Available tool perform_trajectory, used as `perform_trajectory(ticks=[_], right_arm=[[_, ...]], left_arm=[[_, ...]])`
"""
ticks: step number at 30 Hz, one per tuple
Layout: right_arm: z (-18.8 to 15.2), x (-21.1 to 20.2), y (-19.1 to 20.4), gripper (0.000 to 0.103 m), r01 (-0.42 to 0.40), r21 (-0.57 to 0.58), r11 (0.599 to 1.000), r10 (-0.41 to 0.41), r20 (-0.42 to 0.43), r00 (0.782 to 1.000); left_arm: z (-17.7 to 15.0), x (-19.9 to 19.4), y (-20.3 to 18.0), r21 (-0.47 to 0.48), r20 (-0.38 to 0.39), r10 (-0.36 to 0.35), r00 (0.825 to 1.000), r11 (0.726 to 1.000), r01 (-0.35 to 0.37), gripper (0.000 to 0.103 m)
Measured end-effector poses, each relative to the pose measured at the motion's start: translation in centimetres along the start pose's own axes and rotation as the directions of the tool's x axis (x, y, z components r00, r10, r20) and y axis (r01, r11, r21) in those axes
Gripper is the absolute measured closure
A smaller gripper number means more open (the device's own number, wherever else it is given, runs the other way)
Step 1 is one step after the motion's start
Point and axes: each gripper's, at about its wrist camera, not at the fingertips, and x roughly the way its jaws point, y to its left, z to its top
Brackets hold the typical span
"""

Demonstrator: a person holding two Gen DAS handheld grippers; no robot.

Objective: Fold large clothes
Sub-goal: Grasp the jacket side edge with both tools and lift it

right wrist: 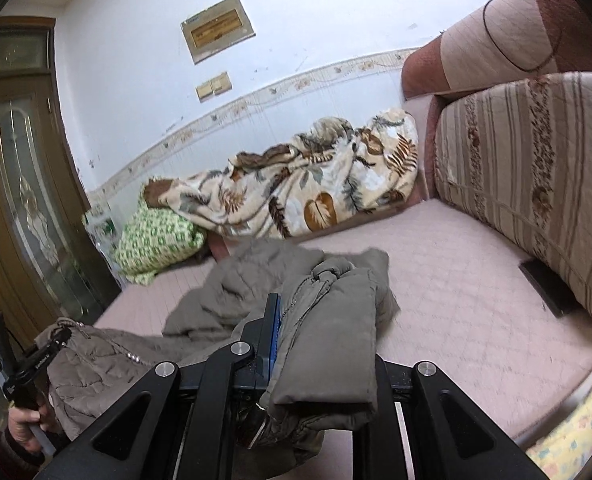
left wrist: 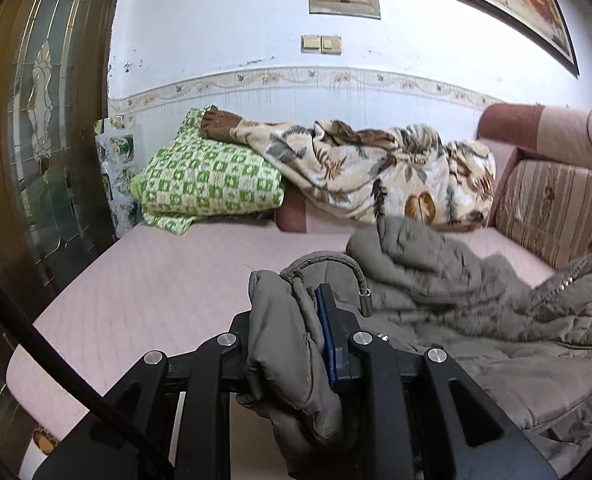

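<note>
Garment: a large grey-brown quilted jacket (left wrist: pixel 476 292) lies crumpled on the pink sofa seat (left wrist: pixel 156 280), at about 3 o'clock from the left gripper in the left wrist view, with part of it raised off the seat.
Left gripper: the left gripper (left wrist: pixel 296 320) has its fingers clamped on a padded edge of the jacket; a drawcord with a metal tip (left wrist: pixel 366 300) loops just beside the grip at 2 o'clock.
Right gripper: the right gripper (right wrist: pixel 296 332) has its fingers closed on another padded edge, which drapes over them toward 4 o'clock.
Hand: in the right wrist view a hand (right wrist: pixel 26 424) at 8 o'clock holds the other tool's handle, with quilted fabric bunched against it.
Done so far: both ends appear gripped and lifted; that is all the pictures support.
Left to do: no flat spread and no neat crease shows, so I judge the folding barely begun; the jacket likely needs laying out, sleeves brought in, then halving.
Room to work: the seat is free toward 9 o'clock in the left view; a leaf-print blanket (left wrist: pixel 376 168) and a green checked cushion (left wrist: pixel 208 180) sit at 12 o'clock along the wall, well apart from the jacket's main bulk.
</note>
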Motion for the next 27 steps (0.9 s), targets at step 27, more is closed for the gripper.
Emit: perform_trajectory(ticks=[27], right_arm=[[12.2, 28.8, -5.5, 0.088, 0.091, 0.168, 0.981, -0.062, -0.172, 0.983]], left_arm=[[12.3, 28.7, -0.6, -0.073, -0.183, 0.123, 0.975, 0.988, -0.139, 0.067]])
